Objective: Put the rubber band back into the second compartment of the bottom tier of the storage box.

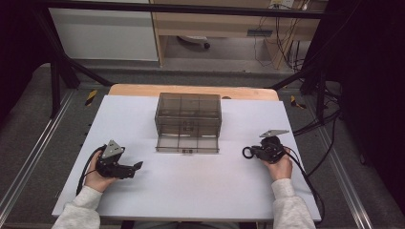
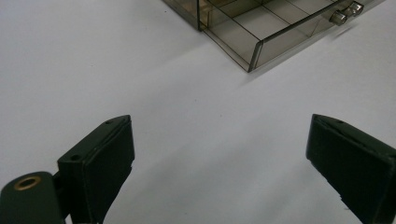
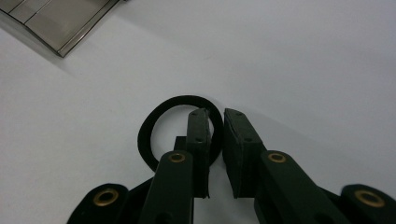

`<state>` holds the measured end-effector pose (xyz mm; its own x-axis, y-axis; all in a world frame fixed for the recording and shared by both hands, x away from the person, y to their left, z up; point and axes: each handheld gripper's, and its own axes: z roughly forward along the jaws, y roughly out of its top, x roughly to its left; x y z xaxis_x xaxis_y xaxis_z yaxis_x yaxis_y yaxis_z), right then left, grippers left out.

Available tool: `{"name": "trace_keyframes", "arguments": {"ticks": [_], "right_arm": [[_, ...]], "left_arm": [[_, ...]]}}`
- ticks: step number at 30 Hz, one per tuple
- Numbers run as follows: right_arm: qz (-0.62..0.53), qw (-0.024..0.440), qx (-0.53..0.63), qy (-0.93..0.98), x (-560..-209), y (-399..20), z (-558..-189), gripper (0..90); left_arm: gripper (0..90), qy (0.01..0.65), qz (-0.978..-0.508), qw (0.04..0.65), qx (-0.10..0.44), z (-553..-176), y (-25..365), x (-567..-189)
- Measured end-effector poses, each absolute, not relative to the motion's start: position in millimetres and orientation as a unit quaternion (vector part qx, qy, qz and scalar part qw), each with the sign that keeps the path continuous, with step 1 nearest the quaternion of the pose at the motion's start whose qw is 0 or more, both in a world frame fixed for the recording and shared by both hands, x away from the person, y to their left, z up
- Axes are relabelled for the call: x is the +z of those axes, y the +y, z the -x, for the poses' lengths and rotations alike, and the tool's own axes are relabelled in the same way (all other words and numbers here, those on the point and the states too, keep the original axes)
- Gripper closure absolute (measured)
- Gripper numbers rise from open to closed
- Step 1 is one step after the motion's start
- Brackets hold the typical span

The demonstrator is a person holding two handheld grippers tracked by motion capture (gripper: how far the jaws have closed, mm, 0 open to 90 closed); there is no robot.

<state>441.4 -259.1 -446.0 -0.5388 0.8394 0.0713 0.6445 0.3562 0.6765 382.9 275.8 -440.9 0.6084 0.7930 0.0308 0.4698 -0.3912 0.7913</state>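
Here, white table (image 1: pixel 191 191), grey floor, right gripper (image 3: pixel 215 116) jaws pinching black ring (image 3: pixel 154 121), left gripper (image 2: pixel 219 154) jaws spread.

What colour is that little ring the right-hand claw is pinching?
Black. The ring shows best in the right gripper view, its band between the right gripper jaws.

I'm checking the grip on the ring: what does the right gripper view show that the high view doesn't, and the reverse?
Right gripper view: the jaws pinch the rim of the black ring, one jaw inside the loop and one outside.

High view: the whole smoky drawer box, its bottom drawer pulled out, and the left gripper with jaws apart.

Both: the ring at the right gripper on the white table.
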Motion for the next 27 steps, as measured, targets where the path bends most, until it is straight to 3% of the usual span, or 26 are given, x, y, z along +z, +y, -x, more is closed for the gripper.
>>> {"name": "trace_keyframes", "arguments": {"ticks": [27], "right_arm": [[-0.456,0.144,0.335,0.812,-444.3,-260.2,-441.1,86.0]], "left_arm": [[8.0,0.391,-0.808,0.389,0.208,-382.9,275.7,-440.8]]}}
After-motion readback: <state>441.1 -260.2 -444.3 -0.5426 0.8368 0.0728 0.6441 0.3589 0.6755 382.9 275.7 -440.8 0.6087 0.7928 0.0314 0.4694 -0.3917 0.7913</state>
